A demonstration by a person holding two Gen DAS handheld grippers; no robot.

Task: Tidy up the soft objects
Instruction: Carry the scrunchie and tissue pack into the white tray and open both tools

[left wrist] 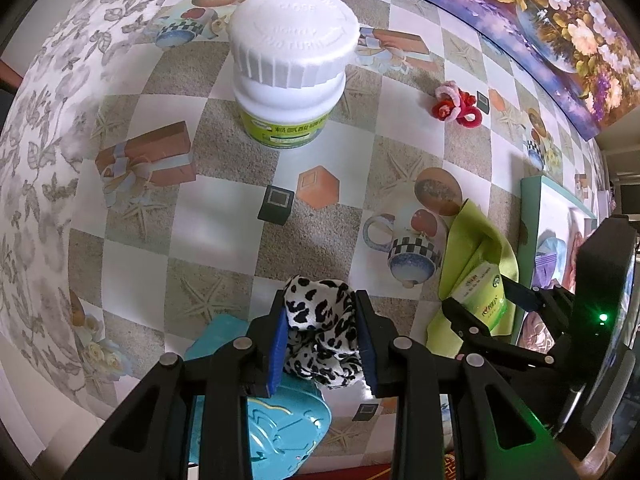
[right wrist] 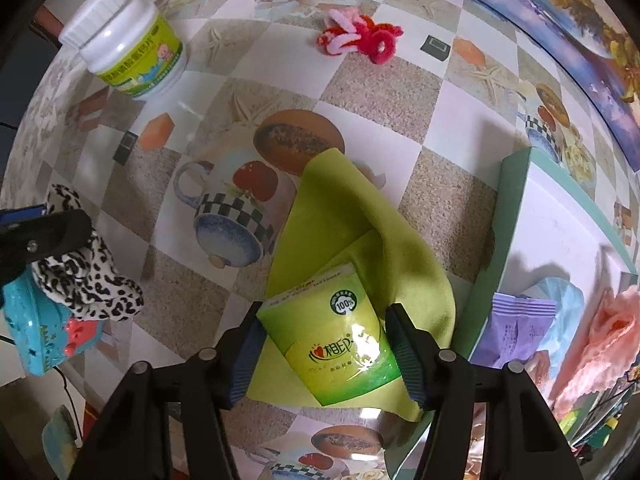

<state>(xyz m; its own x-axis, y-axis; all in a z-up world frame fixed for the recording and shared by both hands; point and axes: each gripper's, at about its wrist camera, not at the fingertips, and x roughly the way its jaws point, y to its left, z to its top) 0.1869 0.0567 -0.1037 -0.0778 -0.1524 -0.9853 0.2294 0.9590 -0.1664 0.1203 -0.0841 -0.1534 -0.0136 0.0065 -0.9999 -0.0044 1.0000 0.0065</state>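
My left gripper (left wrist: 322, 340) is shut on a black-and-white leopard-print cloth (left wrist: 320, 320), held above a turquoise tin (left wrist: 280, 432). The cloth also shows in the right wrist view (right wrist: 86, 280). My right gripper (right wrist: 326, 348) has its jaws on both sides of a green tissue pack (right wrist: 340, 336) that lies on a lime-green cloth (right wrist: 348, 220). The tissue pack (left wrist: 482, 292) and green cloth (left wrist: 472, 240) also show at the right of the left wrist view. A red and pink pipe-cleaner flower (right wrist: 356, 36) lies farther back on the table.
A white pill bottle with a green label (left wrist: 290, 64) stands at the back. A teal-rimmed box (right wrist: 516, 216) at the right holds a purple packet (right wrist: 516, 328), a light blue item (right wrist: 564, 300) and a pink fabric (right wrist: 608, 336). A floral picture (left wrist: 560, 20) stands behind.
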